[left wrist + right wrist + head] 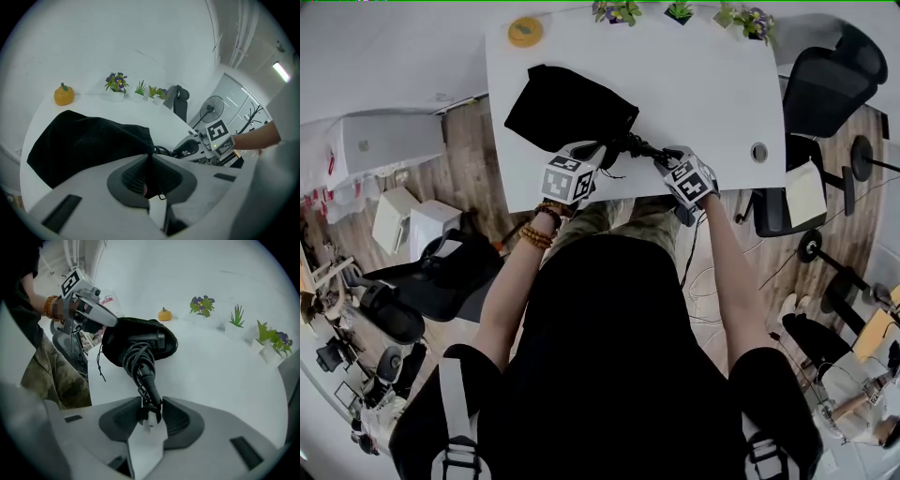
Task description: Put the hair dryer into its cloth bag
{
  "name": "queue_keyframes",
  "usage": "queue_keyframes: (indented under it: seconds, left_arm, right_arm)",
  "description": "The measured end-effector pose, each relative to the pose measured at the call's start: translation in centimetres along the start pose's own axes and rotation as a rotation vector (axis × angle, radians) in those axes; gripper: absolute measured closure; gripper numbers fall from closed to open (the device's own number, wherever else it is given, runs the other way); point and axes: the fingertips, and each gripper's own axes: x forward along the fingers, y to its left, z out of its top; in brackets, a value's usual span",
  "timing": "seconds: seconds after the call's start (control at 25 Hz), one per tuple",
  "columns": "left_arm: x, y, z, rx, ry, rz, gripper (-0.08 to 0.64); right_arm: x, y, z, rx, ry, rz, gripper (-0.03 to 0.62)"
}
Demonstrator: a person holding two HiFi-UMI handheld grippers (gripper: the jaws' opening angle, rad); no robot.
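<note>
A black cloth bag (567, 108) (84, 140) (117, 341) lies on the white table (703, 84). Its mouth faces the near edge. The black hair dryer (143, 357) (633, 145) sits with its head in the bag's mouth, and its cord-wrapped handle sticks out toward me. My left gripper (605, 150) (150, 161) is shut on the bag's rim. My right gripper (661, 159) (151, 411) has its pads against the black cord end at the tip of the handle. The bag hides the dryer's head.
An orange pumpkin ornament (525, 31) (63, 94) and small potted plants (619, 11) (201, 305) stand along the table's far edge. A round cable hole (758, 152) is at the right. A black office chair (830, 84) stands beyond the right end. The bag's drawstring (100, 364) hangs loose.
</note>
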Motion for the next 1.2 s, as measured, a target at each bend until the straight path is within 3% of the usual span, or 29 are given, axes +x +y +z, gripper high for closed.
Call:
queue_keyframes:
  seconds: [0.36,0.44,0.56,0.6,0.64,0.68,0.96,1.04,1.08,1.2]
  left_arm:
    - [0.8,-0.8,0.1,0.010,0.012,-0.020,0.518]
    - [0.9,-0.6,0.2,0.011,0.012,-0.019,0.518]
    - [0.8,-0.2,0.2,0.008,0.011,-0.017,0.518]
    - [0.8,-0.2,0.2,0.007,0.011,-0.017,0.518]
    - [0.8,-0.1,0.2,0.005,0.011,-0.016,0.518]
    - [0.7,-0.1,0.2,0.003,0.011,-0.016,0.518]
    - [0.8,0.4,0.3,-0.006,0.012,-0.020,0.518]
    - [0.7,0.5,0.3,-0.009,0.012,-0.020,0.518]
    - [0.6,0.5,0.3,-0.009,0.012,-0.021,0.518]
    - [0.3,1.0,0.3,-0.009,0.010,-0.017,0.518]
  right_arm:
    - [0.3,0.2,2.3,-0.044,0.008,0.039,0.439]
    - [0.4,0.3,2.0,-0.079,0.038,0.032,0.341]
    - [0.7,0.0,0.8,-0.086,0.075,0.016,0.334]
    - [0.9,0.0,0.5,-0.075,0.080,0.015,0.359]
    - [1.0,0.0,0.3,-0.064,0.081,0.015,0.435]
    - [1.0,0.0,0.4,-0.056,0.080,0.013,0.449]
    - [1.6,1.0,2.7,-0.089,0.063,0.030,0.450]
    - [1.5,1.4,3.2,-0.126,0.043,0.042,0.433]
    - [1.5,1.3,3.1,-0.134,0.040,0.045,0.392]
    - [1.6,0.5,1.9,-0.114,0.076,0.040,0.344]
